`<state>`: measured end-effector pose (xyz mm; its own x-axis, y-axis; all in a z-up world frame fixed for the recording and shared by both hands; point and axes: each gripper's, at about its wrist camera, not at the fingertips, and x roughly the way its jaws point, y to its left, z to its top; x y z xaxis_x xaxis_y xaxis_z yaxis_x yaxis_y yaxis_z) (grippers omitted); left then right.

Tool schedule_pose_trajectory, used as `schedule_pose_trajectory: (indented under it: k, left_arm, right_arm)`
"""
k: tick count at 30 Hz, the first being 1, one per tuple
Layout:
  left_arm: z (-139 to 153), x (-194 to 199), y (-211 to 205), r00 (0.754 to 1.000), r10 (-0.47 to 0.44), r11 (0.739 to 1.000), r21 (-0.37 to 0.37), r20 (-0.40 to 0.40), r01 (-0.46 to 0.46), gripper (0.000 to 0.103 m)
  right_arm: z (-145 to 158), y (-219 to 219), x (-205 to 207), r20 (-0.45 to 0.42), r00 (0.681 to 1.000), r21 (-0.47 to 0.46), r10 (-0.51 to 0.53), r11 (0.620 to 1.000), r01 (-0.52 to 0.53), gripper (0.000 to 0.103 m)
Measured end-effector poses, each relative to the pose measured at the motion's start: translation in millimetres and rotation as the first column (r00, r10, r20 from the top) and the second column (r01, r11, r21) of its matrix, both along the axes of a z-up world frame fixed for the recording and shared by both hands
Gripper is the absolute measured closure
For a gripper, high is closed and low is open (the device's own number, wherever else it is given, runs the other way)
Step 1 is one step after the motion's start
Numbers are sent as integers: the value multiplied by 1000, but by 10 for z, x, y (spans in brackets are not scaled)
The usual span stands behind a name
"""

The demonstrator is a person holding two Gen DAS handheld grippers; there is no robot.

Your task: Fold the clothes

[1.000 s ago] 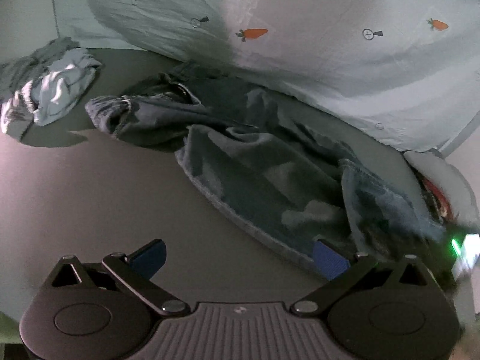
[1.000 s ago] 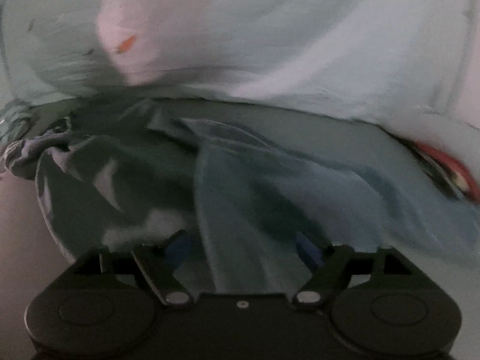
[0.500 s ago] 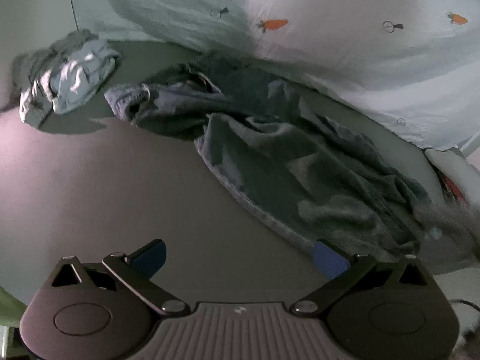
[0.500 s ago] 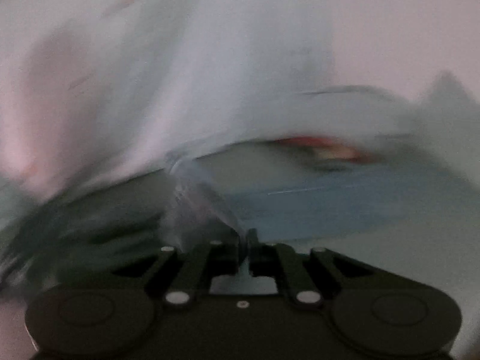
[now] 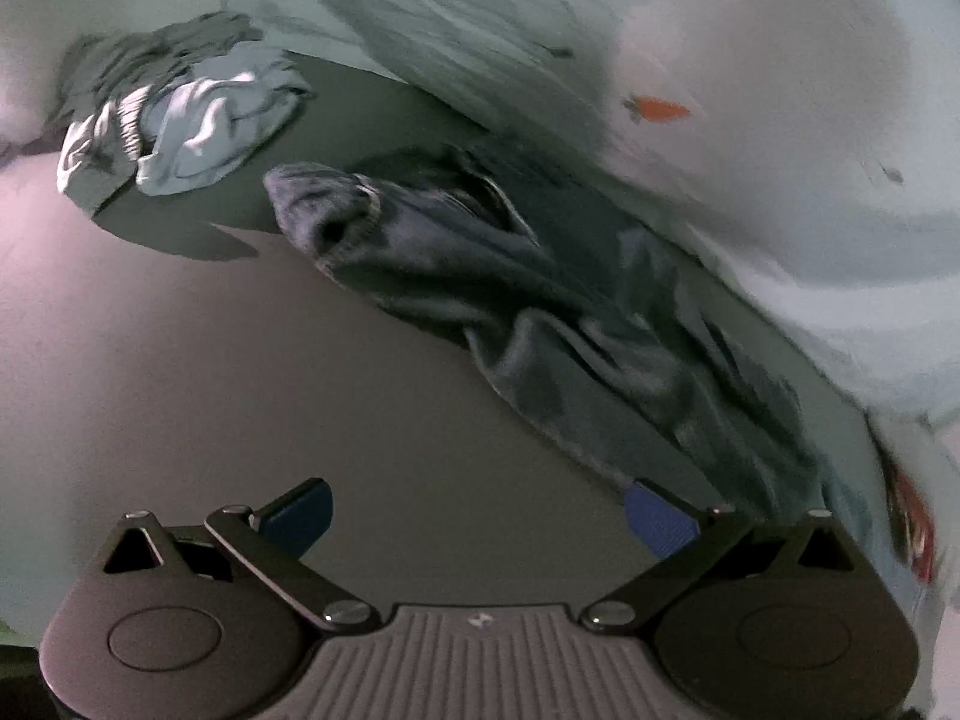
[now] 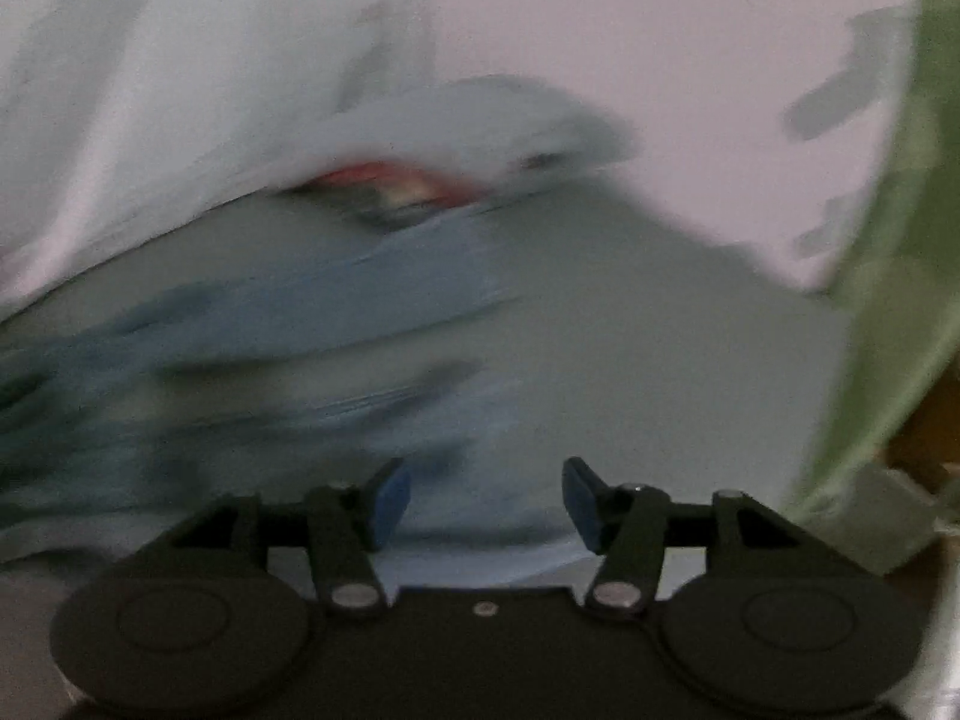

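Note:
A dark blue-grey garment (image 5: pixel 540 324) lies crumpled across the bed surface, stretching from the centre to the lower right in the left wrist view. My left gripper (image 5: pixel 480 516) is open and empty, hovering just in front of the garment's near hem. In the blurred right wrist view, the garment (image 6: pixel 252 348) lies to the left. My right gripper (image 6: pixel 486 501) is open, with nothing between its fingers.
A pale crumpled garment (image 5: pixel 174 120) lies at the far left. A white quilt with a carrot print (image 5: pixel 750 120) is heaped along the back and right. A red object (image 6: pixel 390 180) peeks from under the quilt. A green cloth (image 6: pixel 888 300) hangs at the right edge.
My right gripper was shut on the garment's fabric half a second ago and has now opened, swinging right. My left gripper stayed open while its view shifted slightly.

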<state>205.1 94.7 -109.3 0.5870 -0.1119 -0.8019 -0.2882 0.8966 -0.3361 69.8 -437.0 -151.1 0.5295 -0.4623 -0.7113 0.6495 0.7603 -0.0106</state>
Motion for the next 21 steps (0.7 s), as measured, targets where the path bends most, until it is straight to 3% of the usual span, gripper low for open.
schedule_pose_trajectory:
  k: [3, 6, 8, 10, 13, 17, 19, 21]
  left_arm:
    - [-90, 216, 353, 999, 50, 997, -53, -13, -50, 1]
    - [-268, 509, 825, 991, 128, 978, -163, -33, -132, 1]
    - [-424, 734, 1148, 981, 192, 955, -224, -36, -195, 1]
    - [-572, 960, 1386, 973, 227, 944, -240, -31, -227, 1]
    - [-766, 1340, 1609, 976, 214, 956, -200, -28, -215, 1]
    - [-925, 1770, 1687, 991, 133, 973, -186, -16, -133, 1]
    - [-990, 1918, 1673, 994, 111, 975, -191, -20, -113, 1]
    - [-1027, 2033, 1617, 994, 108, 979, -171, -20, -110, 1]
  right_arm:
    - [-2, 643, 379, 17, 986, 66, 167, 984, -168, 38]
    - [42, 1189, 674, 22, 962, 73, 273, 959, -273, 26]
    - [37, 1414, 816, 10, 955, 98, 296, 950, -296, 26]
    - [3, 1596, 951, -9, 953, 127, 303, 946, -299, 26]
    - [-93, 1662, 1066, -67, 969, 153, 240, 962, -228, 26]
    - [-237, 1509, 1047, -99, 992, 191, 77, 980, -57, 25]
    - [-289, 1328, 933, -84, 995, 237, -60, 968, 79, 24]
    - [-350, 1110, 781, -57, 973, 298, -225, 926, 232, 22]
